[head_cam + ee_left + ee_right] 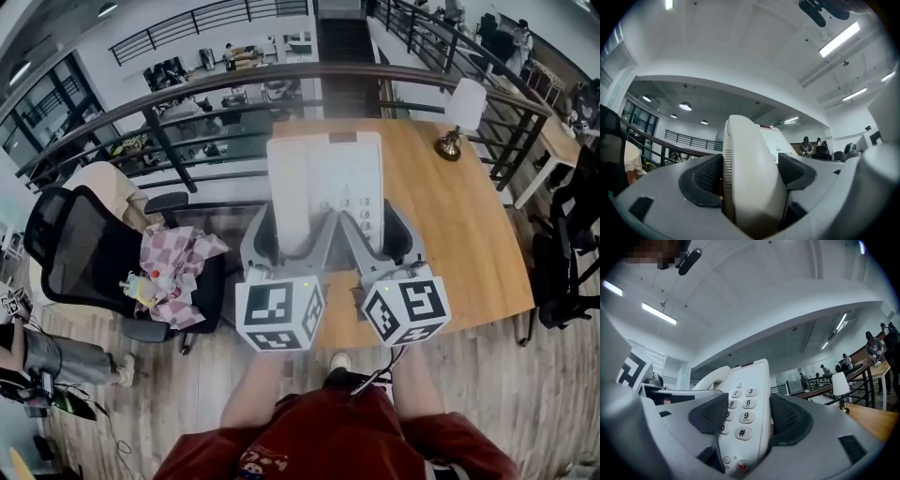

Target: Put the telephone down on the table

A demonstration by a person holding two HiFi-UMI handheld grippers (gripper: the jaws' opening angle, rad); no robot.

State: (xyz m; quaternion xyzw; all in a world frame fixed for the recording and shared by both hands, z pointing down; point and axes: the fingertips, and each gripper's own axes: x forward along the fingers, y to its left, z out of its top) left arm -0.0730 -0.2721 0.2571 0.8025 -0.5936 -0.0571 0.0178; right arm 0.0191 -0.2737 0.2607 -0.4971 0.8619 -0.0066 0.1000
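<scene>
A white desk telephone (pixel 323 192) with its handset on the left side and a keypad on the right is held up in the air above the wooden table (pixel 469 234). My left gripper (pixel 279 246) is shut on the handset side (pixel 750 178). My right gripper (pixel 375 246) is shut on the keypad side (pixel 743 413), with the number keys showing between its dark pads. Both gripper views tilt upward toward the ceiling. The phone's underside is hidden.
A small lamp with a white shade (pixel 461 114) stands at the table's far right. A black office chair (pixel 89 253) with a checked cloth and small items stands to the left. A metal railing (pixel 281 80) runs behind the table. The person's legs (pixel 328 412) are below.
</scene>
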